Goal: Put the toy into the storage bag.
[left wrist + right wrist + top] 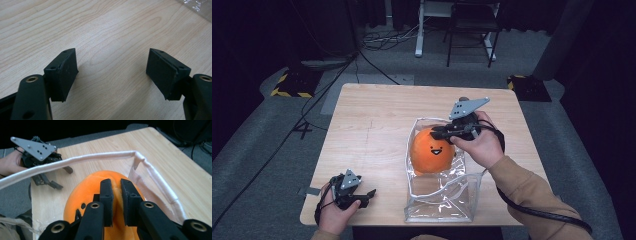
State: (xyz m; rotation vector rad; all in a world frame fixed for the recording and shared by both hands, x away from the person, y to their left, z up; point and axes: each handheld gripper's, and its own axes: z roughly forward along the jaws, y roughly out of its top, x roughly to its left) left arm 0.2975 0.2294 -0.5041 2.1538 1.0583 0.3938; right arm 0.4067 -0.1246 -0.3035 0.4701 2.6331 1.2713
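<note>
Our right tongs pinch the round orange plush toy inside the clear plastic bag; our left tongs rest spread at the counter's near-left corner

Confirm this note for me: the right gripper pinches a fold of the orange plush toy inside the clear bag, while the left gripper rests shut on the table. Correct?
Not quite. The left gripper is open, not shut: the left gripper view shows its jaws wide apart over bare table, nothing between them. The rest holds: the right gripper pinches the orange plush toy inside the clear bag.
</note>
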